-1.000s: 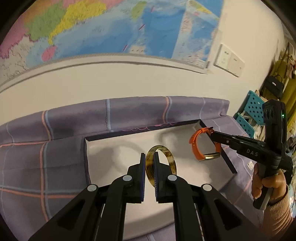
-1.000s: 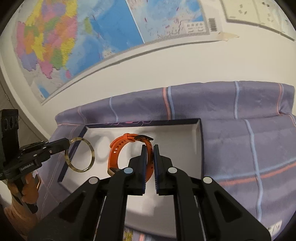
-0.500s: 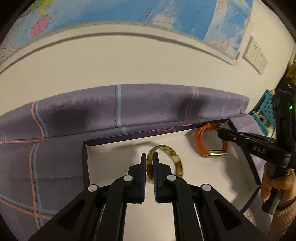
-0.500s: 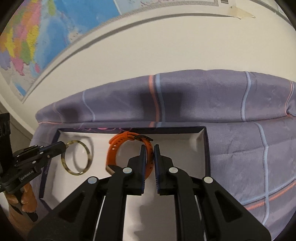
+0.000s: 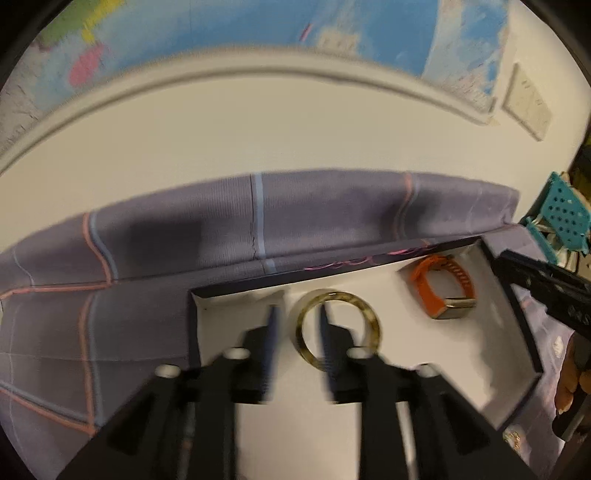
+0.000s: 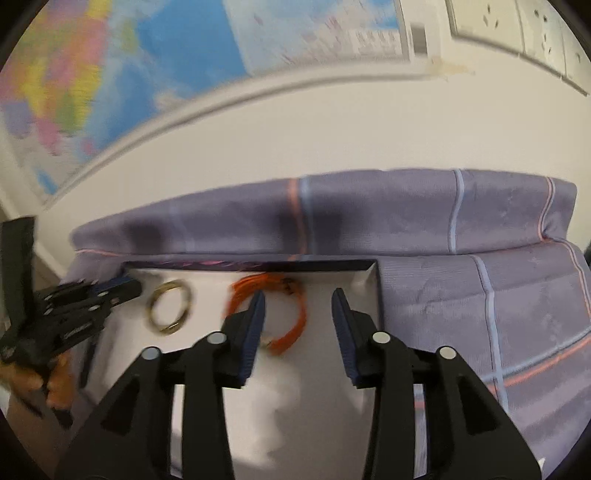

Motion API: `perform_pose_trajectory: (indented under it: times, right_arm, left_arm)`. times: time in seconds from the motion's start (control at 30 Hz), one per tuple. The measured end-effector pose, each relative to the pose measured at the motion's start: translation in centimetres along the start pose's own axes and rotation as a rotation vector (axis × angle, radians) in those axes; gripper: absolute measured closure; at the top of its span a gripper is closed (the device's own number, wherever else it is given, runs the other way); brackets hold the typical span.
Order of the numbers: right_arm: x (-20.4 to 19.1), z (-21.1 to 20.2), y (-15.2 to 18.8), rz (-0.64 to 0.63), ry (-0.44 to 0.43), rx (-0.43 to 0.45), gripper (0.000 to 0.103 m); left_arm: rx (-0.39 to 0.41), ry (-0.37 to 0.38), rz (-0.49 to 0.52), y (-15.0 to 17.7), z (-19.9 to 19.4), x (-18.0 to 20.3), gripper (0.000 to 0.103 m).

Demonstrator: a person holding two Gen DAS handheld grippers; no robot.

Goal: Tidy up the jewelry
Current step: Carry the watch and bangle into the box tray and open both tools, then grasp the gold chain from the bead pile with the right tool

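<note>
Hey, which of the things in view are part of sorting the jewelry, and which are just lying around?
Part of the job:
- mottled amber bangle
- orange strap watch
- white-lined, dark-rimmed tray
- left tool and right tool, both open

Just lying about:
- purple plaid cloth
- wall map
- teal perforated crate

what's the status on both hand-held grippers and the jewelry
Left hand-held gripper, right hand-held gripper: just opened, empty. Bangle and orange watch lie in box. Nothing in the way.

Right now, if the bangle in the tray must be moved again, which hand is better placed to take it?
Left. The left tool is open directly at the bangle, one finger through the ring. The right tool hangs over the orange band.
</note>
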State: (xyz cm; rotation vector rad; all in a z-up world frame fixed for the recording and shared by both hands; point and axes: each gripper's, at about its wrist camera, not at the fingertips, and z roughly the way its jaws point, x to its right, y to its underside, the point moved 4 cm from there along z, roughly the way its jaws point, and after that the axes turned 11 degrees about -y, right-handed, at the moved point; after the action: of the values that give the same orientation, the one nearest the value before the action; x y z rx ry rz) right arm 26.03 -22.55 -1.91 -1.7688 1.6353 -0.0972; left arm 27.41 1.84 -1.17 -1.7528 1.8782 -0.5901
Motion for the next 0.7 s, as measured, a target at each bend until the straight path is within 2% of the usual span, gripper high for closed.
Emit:
perform_pose_trajectory:
  times: [0.13,0.23,0.27,0.33,0.37,0.43,0.5,0.7]
  right_arm:
    - [-3.0,-3.8,2.4,-0.105,-0.086,0.018,0.056]
    - [-5.2,-5.9,5.7,-0.178,-0.148,-0.012,0.055]
    - [-5.7,-6.3,6.8,-0.2,-0.159,-0.026,0.055]
    - [-6.6,-6.7,8.6,-0.241,-0.165,-0.048,0.055]
    - [-7.1,-6.8,9.7,-0.257,-0.165,-0.062,0.057]
    - [-7.5,-7.1,11.9,-0.287,-0.165,-0.096,0.068]
    - [-7.4,-7.0,14.1,-0.285,-0.166,-0.144,0.085]
    - [-7.3,-6.9,18.0,-0.268,-0.185,-0.202,0.087]
  left_arm:
    - [0.082,0.035,0.026,0.9,-4.2,0.2,0.053]
    - [0.131,0.039,0.051,2.3,-7.0,0.5,0.049]
    - [0.14,0.053,0.06,3.2,-8.0,0.6,0.046]
    - [0.154,0.061,0.074,4.6,-9.0,0.9,0.045]
    - [0.158,0.075,0.084,5.6,-9.7,1.1,0.045]
    - [0.15,0.094,0.095,7.3,-10.2,1.5,0.044]
    - [0.143,0.102,0.115,9.1,-10.4,2.2,0.044]
    - [0.103,0.104,0.111,13.4,-10.3,2.0,0.044]
